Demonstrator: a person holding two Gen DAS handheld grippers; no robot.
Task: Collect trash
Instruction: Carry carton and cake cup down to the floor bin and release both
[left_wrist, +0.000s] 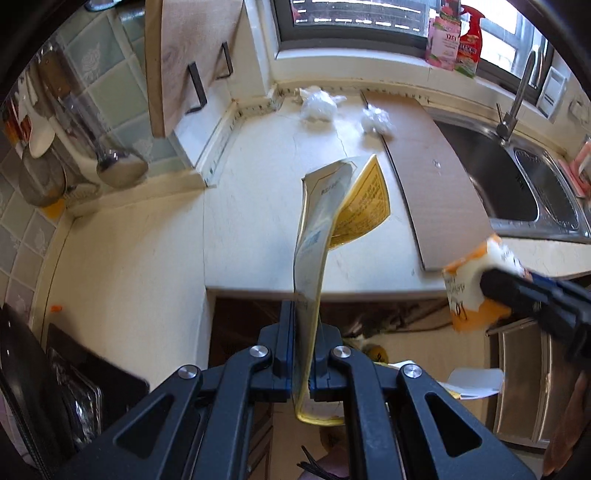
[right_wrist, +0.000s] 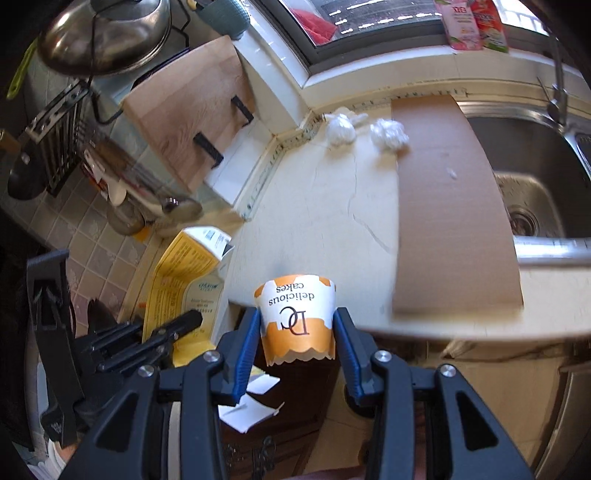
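Both tools are held out past the front edge of the bench (left_wrist: 140, 258), tilted downward over the floor. The left tool (left_wrist: 301, 354) is clamped fully together on a flattened yellow-and-white carton (left_wrist: 314, 236); the carton stands on edge between the pads, its long axis running away from the tool toward the bench, its far end splaying open above the bench top. The right tool (right_wrist: 297, 332) stands partly open with its blue pads pressed on either side of an orange-and-white paper cup (right_wrist: 297, 317), which hangs just off the bench edge with its printed lettering upside down in the right wrist view and its scalloped edge nearest the tool. Back on the bench, near the wall, lie two crumpled white wads (left_wrist: 317, 105), one touching a flat brown cardboard sheet (left_wrist: 436, 177) beside the sink (left_wrist: 517, 192).
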